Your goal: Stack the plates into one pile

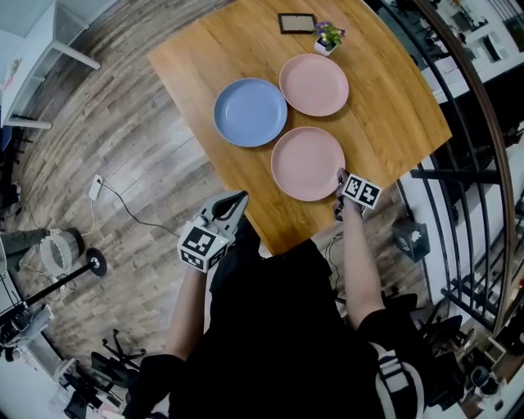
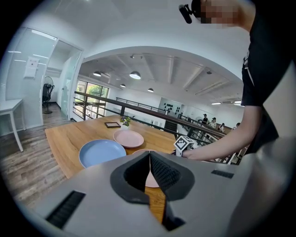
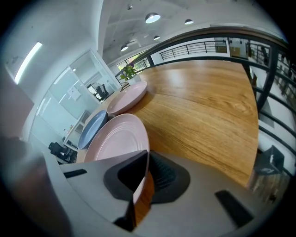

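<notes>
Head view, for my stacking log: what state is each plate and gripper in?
Blue plate: flat on table, unstacked.
Far pink plate: flat on table, unstacked.
Near pink plate: unstacked, rim gripped.
Right gripper: shut on near pink plate's rim.
Left gripper: shut, empty.

I saw a rectangular table of warm-toned wood carrying five things. Three round plates lay close together on it. A glossy blue plate sat toward the left, a pale pink plate just beside it on the far side, and a second pink plate near the front edge. At the far edge lay a small dark-framed picture, with a little white-potted flowering plant just beside it.
</notes>
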Action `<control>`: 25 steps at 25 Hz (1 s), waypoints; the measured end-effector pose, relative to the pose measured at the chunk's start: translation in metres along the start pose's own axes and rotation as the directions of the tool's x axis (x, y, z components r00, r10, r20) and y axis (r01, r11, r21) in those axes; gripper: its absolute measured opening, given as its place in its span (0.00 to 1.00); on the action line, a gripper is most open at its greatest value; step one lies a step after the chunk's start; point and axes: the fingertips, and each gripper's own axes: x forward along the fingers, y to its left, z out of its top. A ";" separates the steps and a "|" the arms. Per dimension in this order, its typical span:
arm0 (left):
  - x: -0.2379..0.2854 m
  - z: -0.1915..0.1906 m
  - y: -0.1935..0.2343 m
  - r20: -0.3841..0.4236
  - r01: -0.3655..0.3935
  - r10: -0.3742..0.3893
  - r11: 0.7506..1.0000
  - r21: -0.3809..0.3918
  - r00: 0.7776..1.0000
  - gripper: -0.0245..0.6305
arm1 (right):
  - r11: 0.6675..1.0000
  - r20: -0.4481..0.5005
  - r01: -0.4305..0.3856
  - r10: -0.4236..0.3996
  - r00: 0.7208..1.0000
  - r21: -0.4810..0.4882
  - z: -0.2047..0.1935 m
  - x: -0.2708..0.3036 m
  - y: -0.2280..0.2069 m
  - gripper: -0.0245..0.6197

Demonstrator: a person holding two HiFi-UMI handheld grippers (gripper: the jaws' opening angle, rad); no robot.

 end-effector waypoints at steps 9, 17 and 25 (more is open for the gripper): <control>-0.006 -0.004 0.000 -0.004 0.037 -0.037 0.999 0.011 0.999 0.07 | 0.999 0.028 -0.001 -0.001 1.000 0.047 -0.006 -0.013 0.003 0.07; -0.007 -0.003 0.000 -0.007 0.084 -0.084 0.996 0.027 0.996 0.07 | 0.994 0.054 -0.026 0.020 0.998 0.110 -0.014 -0.025 0.009 0.08; -0.005 -0.003 -0.003 -0.014 0.141 -0.141 0.989 0.041 0.990 0.07 | 0.985 0.087 -0.034 0.019 0.996 0.169 -0.016 -0.039 0.010 0.08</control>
